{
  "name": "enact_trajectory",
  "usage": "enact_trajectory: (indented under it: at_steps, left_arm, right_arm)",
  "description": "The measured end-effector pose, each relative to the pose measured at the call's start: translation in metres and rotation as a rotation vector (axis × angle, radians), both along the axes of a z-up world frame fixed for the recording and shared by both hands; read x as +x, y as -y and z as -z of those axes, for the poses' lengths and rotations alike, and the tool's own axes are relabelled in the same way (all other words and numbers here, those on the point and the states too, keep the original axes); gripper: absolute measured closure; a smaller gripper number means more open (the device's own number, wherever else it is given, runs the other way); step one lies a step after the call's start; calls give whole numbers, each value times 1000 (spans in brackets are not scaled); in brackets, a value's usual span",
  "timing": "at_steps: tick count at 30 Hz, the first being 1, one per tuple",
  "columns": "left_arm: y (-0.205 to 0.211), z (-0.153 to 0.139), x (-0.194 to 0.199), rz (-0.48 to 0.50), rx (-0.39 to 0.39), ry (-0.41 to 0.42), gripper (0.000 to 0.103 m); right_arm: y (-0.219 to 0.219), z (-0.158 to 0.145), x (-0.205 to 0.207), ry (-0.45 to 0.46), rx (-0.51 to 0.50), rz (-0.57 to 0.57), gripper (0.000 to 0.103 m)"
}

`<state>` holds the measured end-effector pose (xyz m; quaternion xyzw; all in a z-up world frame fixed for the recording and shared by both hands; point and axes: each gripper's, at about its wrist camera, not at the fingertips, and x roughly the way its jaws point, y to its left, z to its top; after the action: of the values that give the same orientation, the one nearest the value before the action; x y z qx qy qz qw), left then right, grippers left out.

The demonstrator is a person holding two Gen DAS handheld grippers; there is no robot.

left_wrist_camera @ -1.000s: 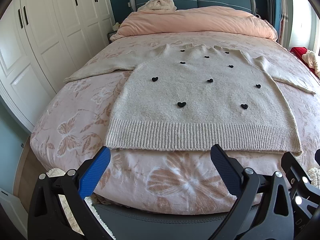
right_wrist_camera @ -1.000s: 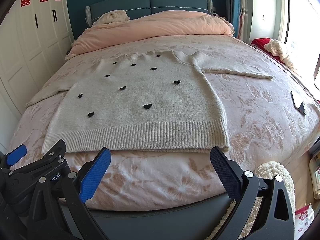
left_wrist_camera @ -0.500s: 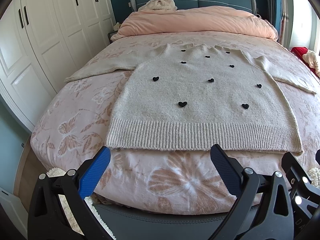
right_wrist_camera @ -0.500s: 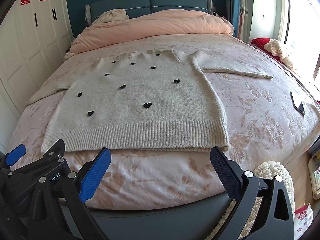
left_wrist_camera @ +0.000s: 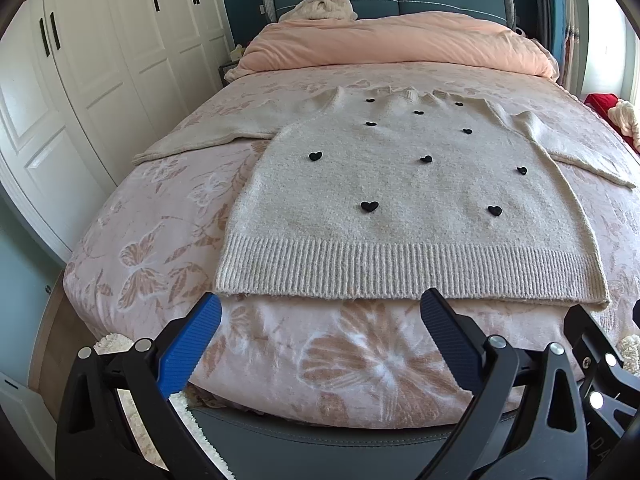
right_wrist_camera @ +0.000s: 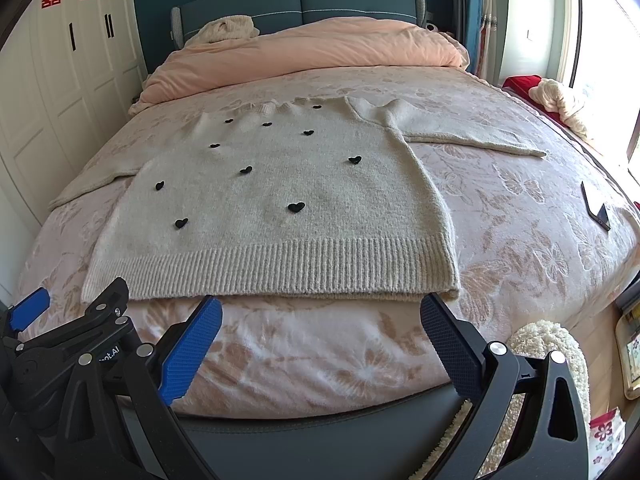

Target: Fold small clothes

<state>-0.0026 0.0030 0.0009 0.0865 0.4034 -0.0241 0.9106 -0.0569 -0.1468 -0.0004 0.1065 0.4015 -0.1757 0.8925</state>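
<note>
A cream knit sweater (left_wrist_camera: pixel 404 196) (right_wrist_camera: pixel 280 204) with small black hearts lies flat on the bed, both sleeves spread out to the sides, its ribbed hem toward me at the bed's foot. My left gripper (left_wrist_camera: pixel 320 312) hovers open just short of the hem, nothing between its blue fingers. My right gripper (right_wrist_camera: pixel 320 312) is open too, below the hem's right half, and holds nothing. The left gripper's body (right_wrist_camera: pixel 68 328) shows at the lower left of the right wrist view.
The bed (left_wrist_camera: pixel 160 216) has a pink floral cover and a peach duvet (left_wrist_camera: pixel 392 44) bunched at the headboard. White wardrobes (left_wrist_camera: pixel 100 64) line the left wall. A dark phone (right_wrist_camera: pixel 596 204) lies on the bed's right side. A fluffy rug (right_wrist_camera: pixel 548 344) lies on the floor.
Both views have crept very slightly closer to the bed's foot; the sweater lies unmoved and both grippers stay open.
</note>
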Motion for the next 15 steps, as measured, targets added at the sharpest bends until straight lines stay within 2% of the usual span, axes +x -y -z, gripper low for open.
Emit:
enact_trajectory:
  at_steps: [15]
  left_arm:
    - [0,0,0,-2,4,1,6]
  right_arm:
    - [0,0,0,-2,1,0,5]
